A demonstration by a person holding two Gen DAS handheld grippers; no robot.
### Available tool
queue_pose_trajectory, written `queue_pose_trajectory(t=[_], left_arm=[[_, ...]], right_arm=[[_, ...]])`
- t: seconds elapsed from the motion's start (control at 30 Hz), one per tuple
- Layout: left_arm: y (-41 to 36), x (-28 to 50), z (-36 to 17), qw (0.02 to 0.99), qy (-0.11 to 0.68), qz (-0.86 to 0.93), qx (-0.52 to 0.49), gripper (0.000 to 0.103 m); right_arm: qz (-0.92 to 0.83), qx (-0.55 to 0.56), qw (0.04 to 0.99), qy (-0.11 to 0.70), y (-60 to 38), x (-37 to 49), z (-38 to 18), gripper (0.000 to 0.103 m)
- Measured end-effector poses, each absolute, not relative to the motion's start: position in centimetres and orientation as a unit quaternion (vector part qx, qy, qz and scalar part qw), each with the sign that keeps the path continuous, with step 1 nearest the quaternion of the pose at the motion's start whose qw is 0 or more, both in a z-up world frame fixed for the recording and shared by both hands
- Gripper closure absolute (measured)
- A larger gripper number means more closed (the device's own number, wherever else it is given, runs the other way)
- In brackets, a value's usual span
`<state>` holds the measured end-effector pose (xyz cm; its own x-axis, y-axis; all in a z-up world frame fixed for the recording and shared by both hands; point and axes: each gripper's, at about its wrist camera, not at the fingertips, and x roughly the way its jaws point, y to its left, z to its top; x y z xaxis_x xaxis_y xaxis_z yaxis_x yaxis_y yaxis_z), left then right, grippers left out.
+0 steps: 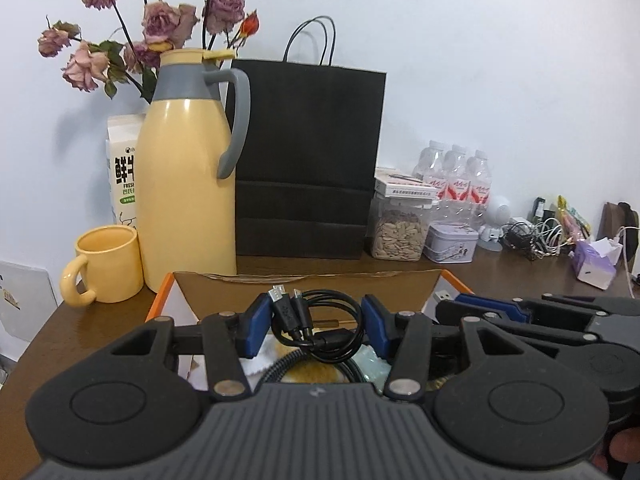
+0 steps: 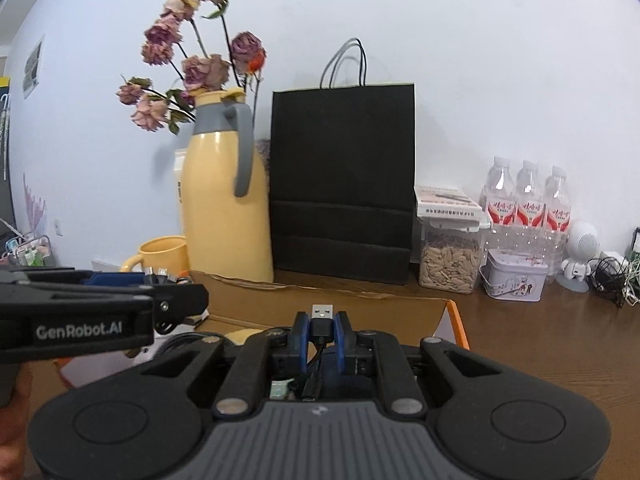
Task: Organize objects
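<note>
A coiled black USB cable (image 1: 316,326) with two small plugs pointing up sits between the blue pads of my left gripper (image 1: 318,320), over an open cardboard box (image 1: 304,280) with orange edges. The jaws stand fairly wide, and I cannot tell if they press the coil. My right gripper (image 2: 322,326) is shut on a black USB-A plug (image 2: 322,316), its metal end pointing up, above the same box (image 2: 400,308). The right gripper shows at the right of the left wrist view (image 1: 472,300). The left gripper shows at the left of the right wrist view (image 2: 160,280).
On the brown table (image 1: 520,276) behind the box stand a yellow thermos jug (image 1: 188,184), a yellow mug (image 1: 104,264), a black paper bag (image 1: 308,160), a seed jar (image 1: 396,232), a tin (image 1: 450,242), water bottles (image 1: 456,176) and tangled chargers (image 1: 532,236).
</note>
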<state>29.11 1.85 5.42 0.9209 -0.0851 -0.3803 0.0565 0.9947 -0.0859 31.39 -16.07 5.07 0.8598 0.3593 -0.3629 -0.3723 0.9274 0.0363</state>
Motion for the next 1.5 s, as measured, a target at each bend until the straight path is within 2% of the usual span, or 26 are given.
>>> queue_pose_trajectory(t=[0.33,0.43,0.5,0.53,0.57,0.6,0.63,0.67,0.73,1.07,1.5], left_arm=[[2.1,30.2,4.1,0.98,0.197,-0.014,-0.029,0.051],[2.5,29.8,4.5,0.983,0.182,-0.004,-0.031,0.04],[2.8,29.4,4.9,0.985,0.169,0.004,-0.03,0.025],[2.9,29.3,5.1,0.986,0.163,0.007,-0.031,0.021],[3.0,29.1,5.2,0.987,0.159,0.009,-0.032,0.013],[3.2,29.1,5.3,0.987,0.155,0.013,-0.033,0.0],[3.3,29.0,5.5,0.988,0.149,0.017,-0.034,0.0],[3.4,28.9,5.5,0.989,0.145,0.021,-0.035,0.0],[3.4,29.0,5.6,0.988,0.149,0.024,-0.036,0.0],[3.2,28.5,5.9,0.988,0.148,0.022,-0.034,0.0],[3.7,23.0,6.9,0.988,0.15,0.025,-0.029,0.0]], right_arm=[[0.194,-0.002,0.958,0.212,-16.9,33.1,3.4,0.089],[0.191,-0.007,0.959,0.208,-17.2,32.8,3.5,0.084],[0.192,-0.007,0.96,0.205,-17.3,32.6,3.6,0.064],[0.192,-0.007,0.96,0.203,-17.3,32.5,3.7,0.045],[0.193,-0.007,0.961,0.199,-17.4,32.3,3.8,0.028],[0.193,-0.007,0.961,0.196,-17.3,32.2,3.9,0.021],[0.194,-0.007,0.962,0.194,-17.3,32.1,4.0,0.011],[0.197,-0.007,0.961,0.194,-17.3,32.1,4.0,0.005],[0.198,-0.007,0.961,0.194,-17.3,32.0,4.1,0.0],[0.189,-0.012,0.963,0.19,-17.4,31.6,4.8,0.0],[0.179,-0.033,0.967,0.177,-17.3,26.5,6.5,0.0]])
